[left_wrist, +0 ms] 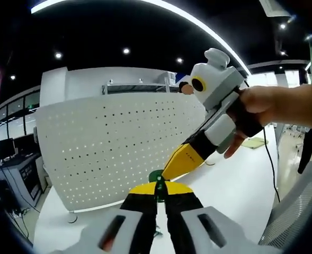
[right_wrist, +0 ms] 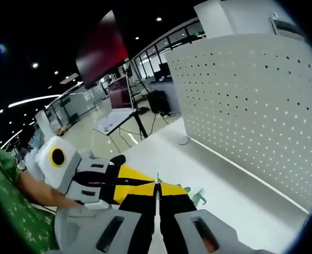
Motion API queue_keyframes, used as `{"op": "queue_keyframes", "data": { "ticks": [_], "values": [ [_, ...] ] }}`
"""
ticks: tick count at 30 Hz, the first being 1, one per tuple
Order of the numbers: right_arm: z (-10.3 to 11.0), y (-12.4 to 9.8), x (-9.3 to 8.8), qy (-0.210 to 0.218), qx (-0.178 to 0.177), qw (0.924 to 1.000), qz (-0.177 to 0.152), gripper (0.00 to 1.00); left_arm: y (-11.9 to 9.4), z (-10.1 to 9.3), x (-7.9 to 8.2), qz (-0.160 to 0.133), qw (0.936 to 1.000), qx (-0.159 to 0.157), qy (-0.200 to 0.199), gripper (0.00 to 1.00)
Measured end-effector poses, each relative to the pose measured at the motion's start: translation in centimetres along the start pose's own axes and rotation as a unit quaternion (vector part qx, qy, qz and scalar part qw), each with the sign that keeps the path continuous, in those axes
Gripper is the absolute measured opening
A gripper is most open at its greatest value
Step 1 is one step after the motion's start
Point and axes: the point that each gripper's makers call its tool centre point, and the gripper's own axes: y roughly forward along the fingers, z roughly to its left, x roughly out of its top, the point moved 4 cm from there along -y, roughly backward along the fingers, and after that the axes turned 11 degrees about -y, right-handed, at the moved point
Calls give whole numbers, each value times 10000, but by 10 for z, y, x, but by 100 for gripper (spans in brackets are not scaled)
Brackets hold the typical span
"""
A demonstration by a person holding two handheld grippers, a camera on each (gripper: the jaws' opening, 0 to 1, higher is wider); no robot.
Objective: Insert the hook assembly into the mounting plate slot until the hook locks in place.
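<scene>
Green hook assembly (left_wrist: 157, 180) pinched at both claws' tips.

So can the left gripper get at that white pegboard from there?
Probably yes. The left gripper, fingers shut on the green hook, points at the pegboard with nothing between them. The right gripper meets the hook from the side, not across the way.

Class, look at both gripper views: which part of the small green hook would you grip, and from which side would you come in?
Probably its thin lower part, pinched across the flat faces, coming from the side away from the white perforated panel. The green hook is slim, and the left gripper is shut on it this way, leaving the panel-facing end free.
</scene>
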Motion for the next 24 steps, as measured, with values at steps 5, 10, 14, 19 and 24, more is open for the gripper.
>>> {"op": "queue_keyframes", "data": {
  "ticks": [5, 10, 14, 19, 24],
  "values": [
    [1, 1, 1, -3, 6, 10000, -15, 0, 0, 0, 0, -34, 10000, 46, 7, 4],
    [1, 0, 1, -22, 6, 10000, -6, 0, 0, 0, 1, -38, 10000, 58, 23, 4],
    [0, 0, 2, -62, -9, 10000, 5, 0, 1, 0, 1, -61, 10000, 65, -15, 4],
    [2, 2, 4, -310, -98, 9994, 95, 0, 2, 1, 1, -44, 9999, 95, -40, 4],
    [1, 3, 5, -378, -141, 9991, 106, 0, 2, 2, 1, -61, 9998, 142, -81, 4]
  ]
}}
